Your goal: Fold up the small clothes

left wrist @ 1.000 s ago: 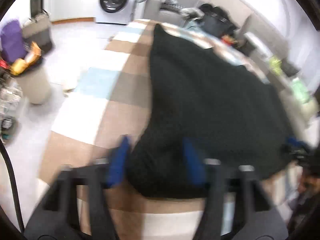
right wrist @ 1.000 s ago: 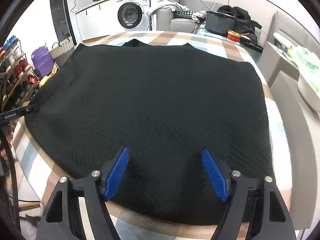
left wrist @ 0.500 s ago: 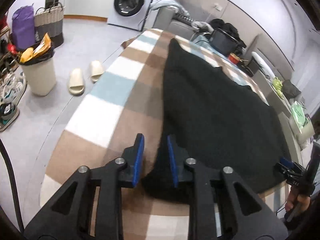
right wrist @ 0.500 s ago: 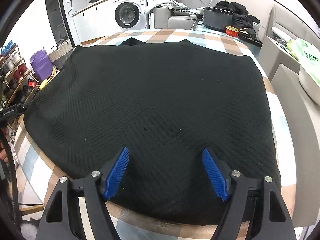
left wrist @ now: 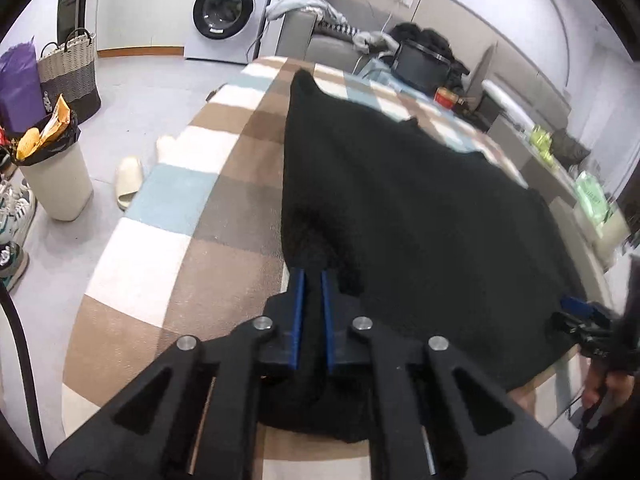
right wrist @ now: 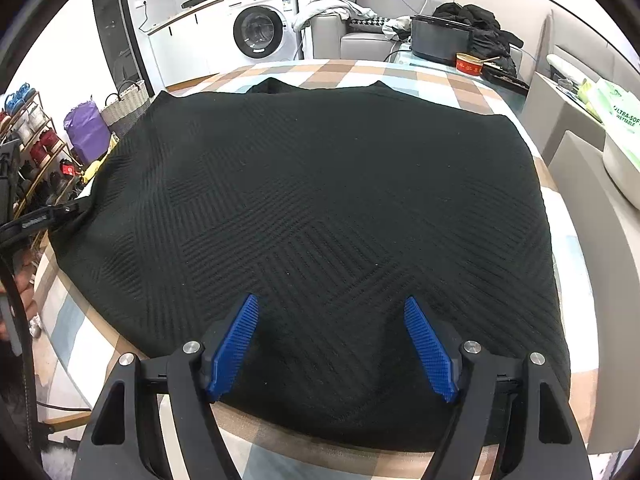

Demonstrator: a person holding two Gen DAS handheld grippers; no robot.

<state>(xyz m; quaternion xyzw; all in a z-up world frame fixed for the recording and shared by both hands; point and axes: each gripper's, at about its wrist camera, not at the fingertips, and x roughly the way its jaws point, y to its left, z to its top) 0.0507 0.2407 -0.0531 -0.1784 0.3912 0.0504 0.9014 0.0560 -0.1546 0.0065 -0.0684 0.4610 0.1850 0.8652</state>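
A black textured knit garment (right wrist: pixel 320 200) lies spread flat over the round table with its checked cloth (left wrist: pixel 224 208). In the left wrist view the garment (left wrist: pixel 420 208) runs away to the right, and its near-left corner is bunched up. My left gripper (left wrist: pixel 312 274) has its jaws closing tight on that corner, with the blue pads pressing the black cloth between them. My right gripper (right wrist: pixel 330 300) stands open over the garment's near hem, its blue pads (right wrist: pixel 232 344) wide apart and nothing gripped. The right gripper (left wrist: pixel 576 308) also shows at the garment's far right edge.
A black pot (right wrist: pixel 440 38) and a red tin (right wrist: pixel 470 65) stand at the table's back right. On the floor to the left are a bin (left wrist: pixel 56 184), pale slippers (left wrist: pixel 130 182) and a woven basket (left wrist: pixel 70 76). A washing machine (left wrist: pixel 224 10) stands behind.
My left gripper went from wide open around the garment's corner to narrow, then shut on it, and drew the corner up into a bunch. The right gripper has kept still and open.
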